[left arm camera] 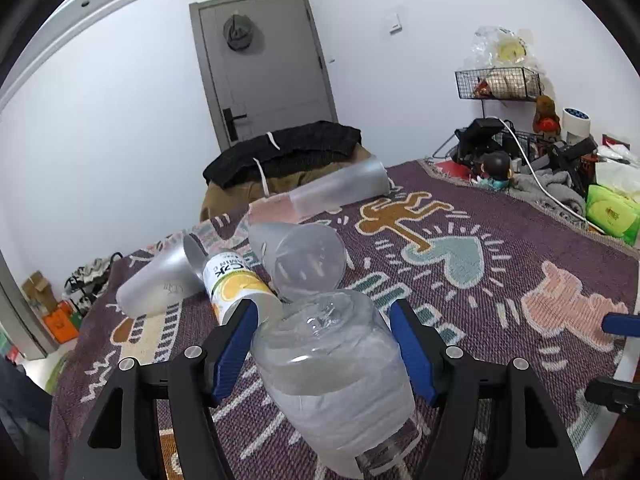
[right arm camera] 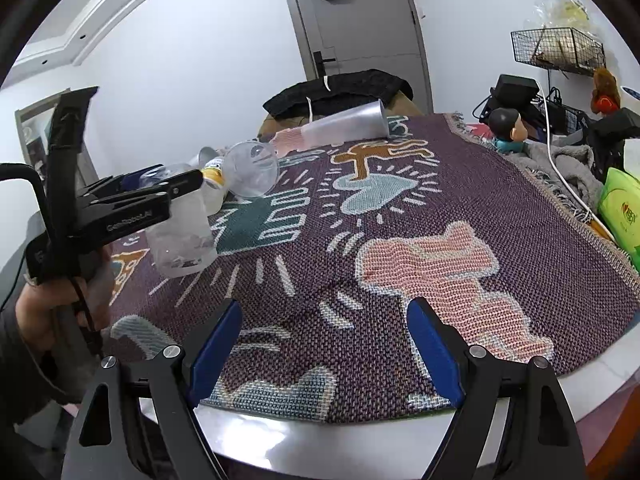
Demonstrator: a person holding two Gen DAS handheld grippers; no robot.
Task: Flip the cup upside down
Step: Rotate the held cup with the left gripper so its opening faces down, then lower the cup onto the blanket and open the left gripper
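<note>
Fingers (left arm camera: 236, 340) of left gripper (left arm camera: 324, 312) spread beside inverted cup (left arm camera: 332, 384); contact unclear.

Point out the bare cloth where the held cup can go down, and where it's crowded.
Free: the patterned cloth around the pink figure, ahead of the open right gripper. Crowded: beside the left gripper and its cup, where a clear cup and yellow-labelled bottle lie.

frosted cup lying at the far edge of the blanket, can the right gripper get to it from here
Probably yes: the right gripper is open and empty, and only bare blanket lies between it and the frosted cup, though it is a long reach.
</note>
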